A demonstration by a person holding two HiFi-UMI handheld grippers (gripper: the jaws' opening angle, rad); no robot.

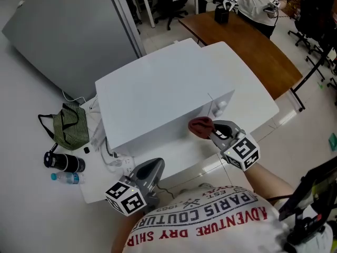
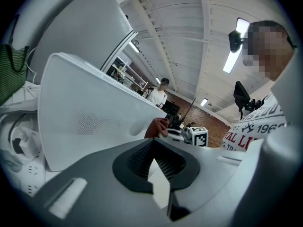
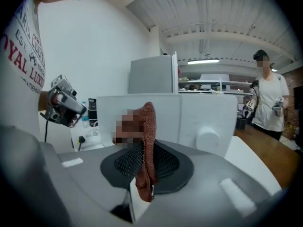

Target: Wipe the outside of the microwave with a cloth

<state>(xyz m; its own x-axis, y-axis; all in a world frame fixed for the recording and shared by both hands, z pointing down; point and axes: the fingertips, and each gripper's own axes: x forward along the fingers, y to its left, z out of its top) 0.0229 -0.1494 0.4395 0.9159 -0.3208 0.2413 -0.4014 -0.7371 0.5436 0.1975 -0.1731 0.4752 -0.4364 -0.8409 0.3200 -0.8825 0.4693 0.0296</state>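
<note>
A white microwave point(image 1: 158, 94) is seen at the centre of the head view, set on a white desk point(image 1: 258, 101). A dark red cloth point(image 1: 200, 126) is gripped in the right claw point(image 1: 212, 130), just right of centre in the lower half of the frame. The cloth is held at the lower part of the microwave's front face, just left of the round knob point(image 1: 218, 108); whether it presses on the face cannot be told.

In the right gripper view the claw point(image 3: 144, 160) is closed on the cloth point(image 3: 147, 126), which stands up from between the pads, with the microwave front point(image 3: 208, 112) behind it.

The left claw point(image 1: 152, 166) is found at the lower left of centre in the head view, over the near edge of the desk and apart from the microwave. In the left gripper view this claw point(image 2: 154, 162) is drawn together with nothing between its pads, and the vented side wall of the microwave point(image 2: 94, 122) fills the left centre.

At the left of the head view a green striped bag point(image 1: 70, 126), a black flask point(image 1: 64, 162), a small water bottle point(image 1: 66, 178) and a white power strip point(image 1: 118, 165) are laid out. A brown table point(image 1: 253, 46) is seen at the upper right.
</note>
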